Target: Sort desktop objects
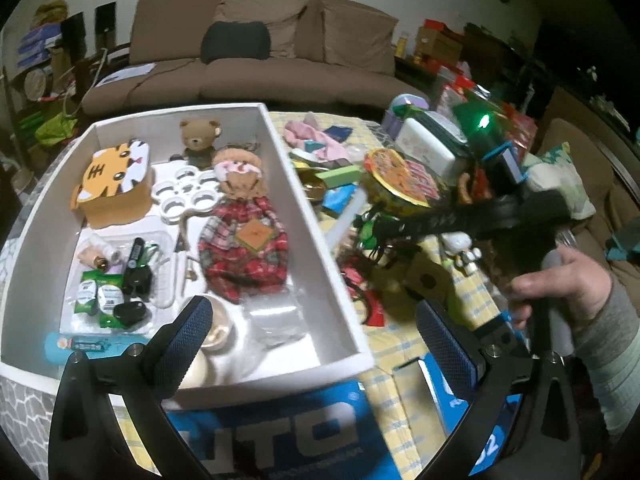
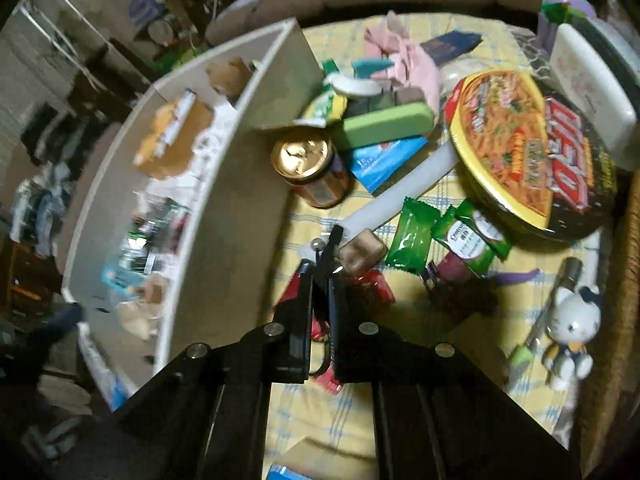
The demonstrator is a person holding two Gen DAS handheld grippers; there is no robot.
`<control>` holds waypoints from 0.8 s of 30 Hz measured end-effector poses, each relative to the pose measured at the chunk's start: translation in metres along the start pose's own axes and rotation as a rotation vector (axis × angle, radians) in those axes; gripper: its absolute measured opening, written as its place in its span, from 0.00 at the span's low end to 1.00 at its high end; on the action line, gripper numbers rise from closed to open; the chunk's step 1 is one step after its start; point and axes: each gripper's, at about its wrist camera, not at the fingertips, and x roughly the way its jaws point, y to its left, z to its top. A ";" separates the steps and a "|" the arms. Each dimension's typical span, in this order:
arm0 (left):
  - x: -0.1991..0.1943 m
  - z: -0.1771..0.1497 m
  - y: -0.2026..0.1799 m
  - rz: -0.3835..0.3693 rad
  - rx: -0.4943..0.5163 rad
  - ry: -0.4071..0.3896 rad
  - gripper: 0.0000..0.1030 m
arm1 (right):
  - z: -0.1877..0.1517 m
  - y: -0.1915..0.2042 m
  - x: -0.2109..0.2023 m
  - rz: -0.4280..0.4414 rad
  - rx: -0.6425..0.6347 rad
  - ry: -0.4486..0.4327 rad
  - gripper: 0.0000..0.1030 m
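Between the box (image 2: 224, 216) and noodle bowl (image 2: 532, 160), my right gripper (image 2: 320, 280) pinches a thin black clip (image 2: 334, 242); light, rigid, I judge, slippery.

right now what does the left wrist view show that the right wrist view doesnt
Only the left wrist view: the sofa, the plaid doll in the white box, the open left gripper and the hand holding the right tool.

Only the right wrist view: the gold-topped can, the white cat figure, the green candy packets, and the right gripper closed on a thin dark item I cannot identify.

Both: the white box, the noodle bowl, the green case and the yellow checked cloth.
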 end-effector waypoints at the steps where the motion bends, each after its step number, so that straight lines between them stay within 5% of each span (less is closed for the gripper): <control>1: 0.001 0.000 -0.004 -0.003 0.010 0.006 1.00 | 0.000 0.001 -0.011 0.008 0.001 -0.016 0.07; 10: 0.021 0.018 -0.044 -0.072 0.087 0.116 0.99 | -0.011 0.007 -0.109 0.046 -0.029 -0.150 0.07; 16: 0.069 0.057 -0.065 -0.138 -0.046 0.283 0.88 | -0.034 -0.017 -0.152 0.075 -0.006 -0.207 0.07; 20: 0.113 0.058 -0.066 -0.144 -0.217 0.414 0.35 | -0.046 -0.036 -0.161 0.088 0.005 -0.220 0.07; 22: 0.130 0.051 -0.063 -0.119 -0.283 0.453 0.35 | -0.051 -0.042 -0.163 0.093 -0.005 -0.227 0.07; 24: 0.144 0.041 -0.063 -0.049 -0.286 0.462 0.50 | -0.056 -0.045 -0.161 0.105 -0.017 -0.230 0.07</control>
